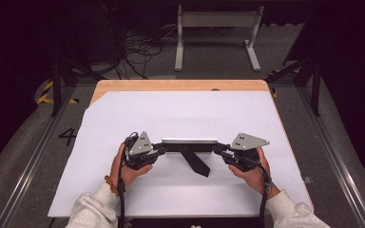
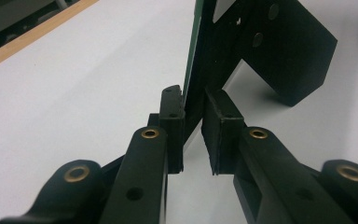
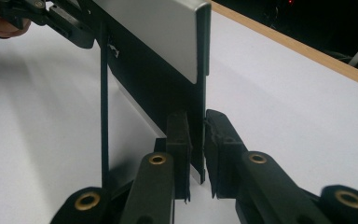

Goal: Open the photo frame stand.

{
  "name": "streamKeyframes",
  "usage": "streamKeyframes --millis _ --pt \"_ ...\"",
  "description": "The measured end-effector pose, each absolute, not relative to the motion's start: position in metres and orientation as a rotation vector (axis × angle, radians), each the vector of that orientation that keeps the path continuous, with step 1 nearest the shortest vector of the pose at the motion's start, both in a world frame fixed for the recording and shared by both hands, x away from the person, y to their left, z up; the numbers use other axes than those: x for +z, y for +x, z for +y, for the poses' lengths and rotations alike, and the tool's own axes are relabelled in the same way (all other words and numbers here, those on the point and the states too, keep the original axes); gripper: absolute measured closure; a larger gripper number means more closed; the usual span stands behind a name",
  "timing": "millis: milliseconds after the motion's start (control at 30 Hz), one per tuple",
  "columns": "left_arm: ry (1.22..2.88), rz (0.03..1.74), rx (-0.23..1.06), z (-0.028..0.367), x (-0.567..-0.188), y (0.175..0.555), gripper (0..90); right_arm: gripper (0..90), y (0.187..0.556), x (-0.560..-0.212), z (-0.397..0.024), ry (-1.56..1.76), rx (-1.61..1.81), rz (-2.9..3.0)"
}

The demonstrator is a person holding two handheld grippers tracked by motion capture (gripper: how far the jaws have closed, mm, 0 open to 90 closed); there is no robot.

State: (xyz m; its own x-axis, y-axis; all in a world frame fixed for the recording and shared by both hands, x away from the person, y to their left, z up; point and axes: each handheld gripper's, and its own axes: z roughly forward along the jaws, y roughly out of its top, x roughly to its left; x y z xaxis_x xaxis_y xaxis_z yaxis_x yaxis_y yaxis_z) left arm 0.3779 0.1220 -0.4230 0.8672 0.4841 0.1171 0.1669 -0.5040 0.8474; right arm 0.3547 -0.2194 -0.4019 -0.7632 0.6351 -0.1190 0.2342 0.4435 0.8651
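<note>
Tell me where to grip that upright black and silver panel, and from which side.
Grip the panel by its thin end edges, one gripper from each end. It stands on edge, so its flat faces meet the pads, as the left gripper and right gripper show.

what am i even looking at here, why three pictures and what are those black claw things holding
A person sits at a table covered by a white sheet and holds a hand-operated gripper in each hand. The high view looks down from above: the left gripper and the right gripper face each other. The other two pictures come from small cameras riding on each gripper, looking along its black fingers. Between them they hold one thing by its two ends: a thin upright panel, silver on one face, black on the other, with a black leg angling toward the person. Each gripper pinches an edge of it.
</note>
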Motion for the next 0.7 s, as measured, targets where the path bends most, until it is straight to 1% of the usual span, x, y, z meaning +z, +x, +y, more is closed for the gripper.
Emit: streamKeyframes --millis 67,100,267,433,533,700 --pt "2.093 0.471 0.427 0.1218 -0.4229 0.3776 78.6 80.9 0.3546 -0.4019 -0.2193 0.733 1.26 2.269" --pt "2.099 0.465 0.429 0.1217 -0.4225 0.3779 78.7 78.7 0.3545 -0.4017 -0.2194 0.735 1.257 2.264" --pt "2.096 0.466 0.429 0.1218 -0.4227 0.3778 78.8 76.0 0.3538 -0.3996 -0.2238 0.75 1.253 2.254" --pt "2.097 0.466 0.43 0.1217 -0.4226 0.3779 78.8 74.6 0.3541 -0.3995 -0.2233 0.745 1.232 2.251" --pt "2.098 0.466 0.429 0.1216 -0.4226 0.3778 78.8 74.7 0.3542 -0.4 -0.2224 0.746 1.236 2.253" --pt "2.097 0.466 0.428 0.1217 -0.4227 0.3779 78.8 78.1 0.3551 -0.4007 -0.2191 0.731 1.246 2.265"
